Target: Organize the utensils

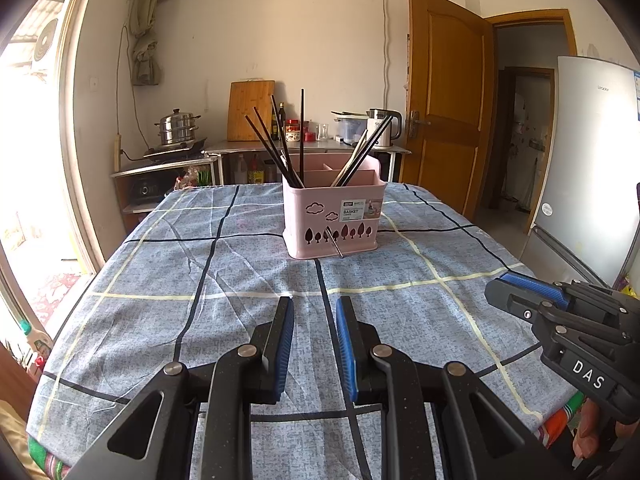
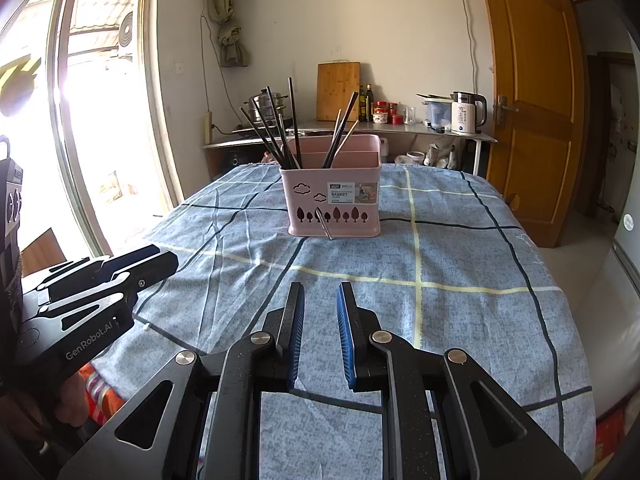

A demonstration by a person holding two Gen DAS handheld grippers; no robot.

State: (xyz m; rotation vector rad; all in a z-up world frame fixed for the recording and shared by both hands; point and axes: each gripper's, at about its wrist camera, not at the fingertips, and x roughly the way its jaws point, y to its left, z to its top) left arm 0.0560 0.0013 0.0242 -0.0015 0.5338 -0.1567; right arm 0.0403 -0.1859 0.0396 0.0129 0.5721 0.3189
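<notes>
A: From the left wrist?
B: A pink plastic basket (image 1: pixel 332 216) stands far on the checked cloth tabletop (image 1: pixel 160 280), thin dark chopsticks (image 1: pixel 280 144) inside. Left tool (image 1: pixel 315 312) empty, slightly apart.
A: And the right wrist?
B: Right tool (image 2: pixel 321 300) likewise empty, with ribbed blue pads (image 2: pixel 345 332).

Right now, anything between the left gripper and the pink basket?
Nothing: only bare checked tablecloth between the left gripper and the basket, per the left wrist view.
</notes>
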